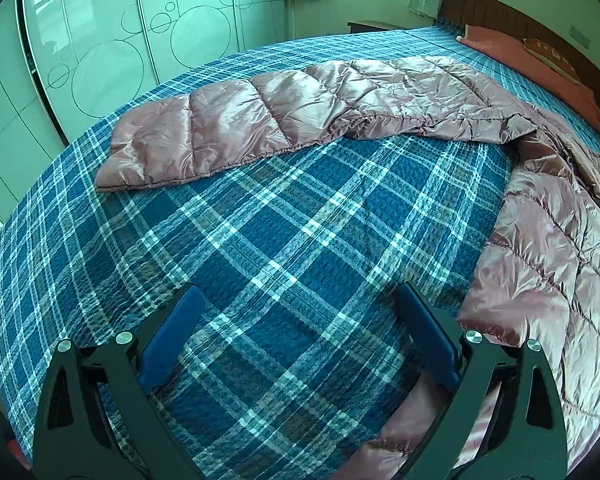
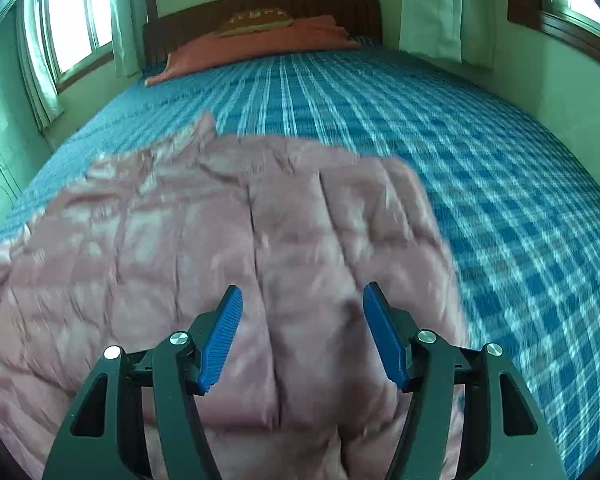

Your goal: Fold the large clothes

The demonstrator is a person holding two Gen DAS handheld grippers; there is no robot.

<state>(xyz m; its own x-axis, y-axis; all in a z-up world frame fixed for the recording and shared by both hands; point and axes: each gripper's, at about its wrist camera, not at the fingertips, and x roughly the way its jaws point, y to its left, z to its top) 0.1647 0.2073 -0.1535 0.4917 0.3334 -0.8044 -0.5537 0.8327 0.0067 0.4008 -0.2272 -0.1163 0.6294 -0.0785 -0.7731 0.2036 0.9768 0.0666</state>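
Note:
A shiny pink quilted down coat lies on a bed with a blue plaid cover (image 1: 284,240). In the left wrist view one sleeve (image 1: 228,124) stretches flat across the bed toward the left, and the coat's body (image 1: 556,264) is bunched along the right edge. My left gripper (image 1: 300,292) is open wide over bare plaid cover, with nothing between its blue pads; a fold of coat lies under its right finger (image 1: 428,332). In the blurred right wrist view the coat's body (image 2: 172,224) fills the lower left. My right gripper (image 2: 302,292) hangs open just above it, pads apart from the fabric.
A salmon pillow (image 2: 260,44) and a brown cushion (image 2: 256,20) lie by the dark wooden headboard (image 2: 332,4). Pale wardrobe doors (image 1: 108,48) stand along the bed's far side. Curtained windows (image 2: 72,28) and a low wooden nightstand (image 1: 370,25) line the walls.

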